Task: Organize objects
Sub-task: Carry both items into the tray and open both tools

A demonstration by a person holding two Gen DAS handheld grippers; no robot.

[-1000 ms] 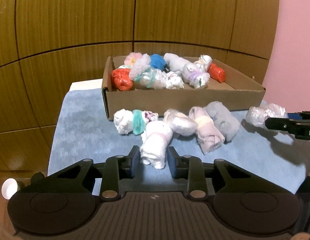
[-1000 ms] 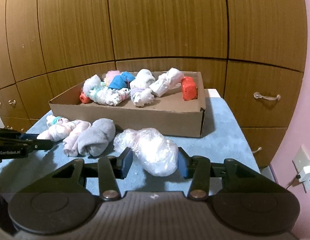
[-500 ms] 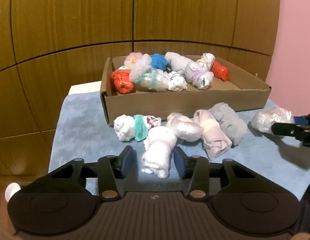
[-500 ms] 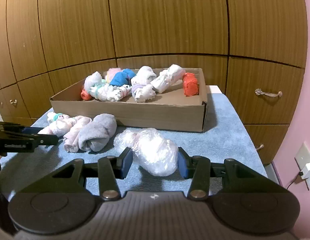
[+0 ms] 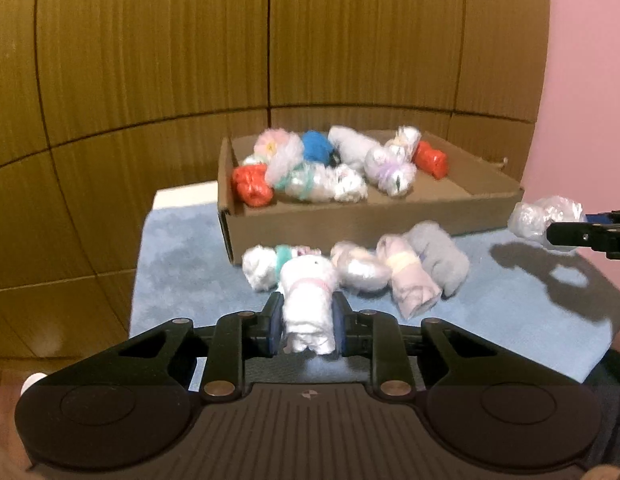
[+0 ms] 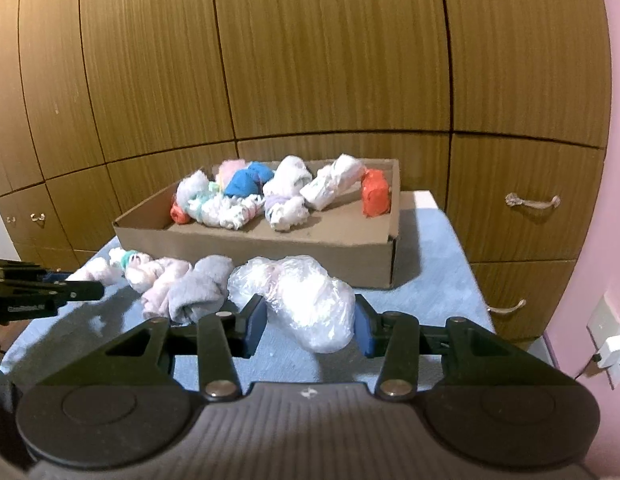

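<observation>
- The left gripper has its blue-padded fingers pressed against both sides of a white rolled cloth bundle with a pink band; it grips the bundle, which appears raised off the blue towel-covered tabletop.
- The right gripper clasps a clear crinkled plastic-wrapped bundle between its pads, which touch the wrap on each side; its shadow falls on the towel below.
- Just beyond the left fingers lie a silvery plastic roll, a pale pink cloth roll and a grey sock roll, touching one another.
- Behind them stands the shallow brown cardboard box, its near wall low, with colourful bundles heaped at the back and bare floor on the right.
- Both grippers are held level, pointing towards the box, well apart.
</observation>
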